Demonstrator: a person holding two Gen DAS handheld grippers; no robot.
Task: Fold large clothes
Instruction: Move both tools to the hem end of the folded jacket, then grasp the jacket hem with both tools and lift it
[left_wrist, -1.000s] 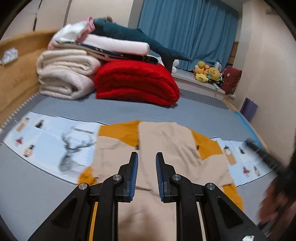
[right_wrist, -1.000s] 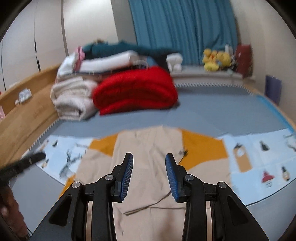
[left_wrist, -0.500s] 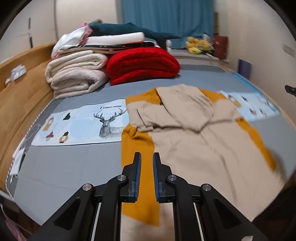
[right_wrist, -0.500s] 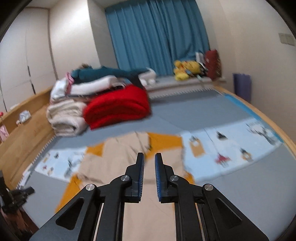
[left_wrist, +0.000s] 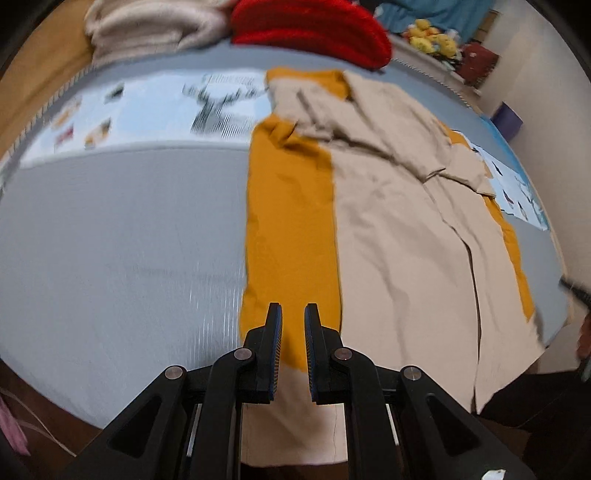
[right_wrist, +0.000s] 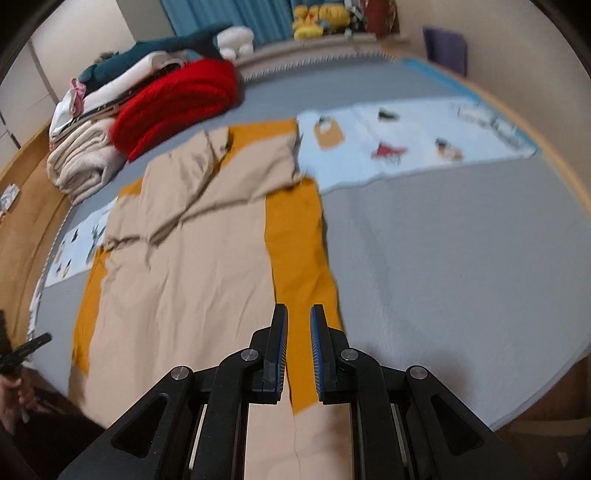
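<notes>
Beyond each empty claw (left_wrist: 293, 308) (right_wrist: 298, 310) lies the beige garment (left_wrist: 399, 236).

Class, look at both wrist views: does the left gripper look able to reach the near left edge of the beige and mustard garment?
Probably yes: the left gripper hovers over the beige and mustard garment with nothing between.

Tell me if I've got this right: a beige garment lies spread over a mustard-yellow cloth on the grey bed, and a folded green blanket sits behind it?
Not quite. The folded blanket behind is red, not green, as the right wrist view shows. The rest holds: the beige garment lies spread over the mustard-yellow cloth on the grey bed.
</notes>
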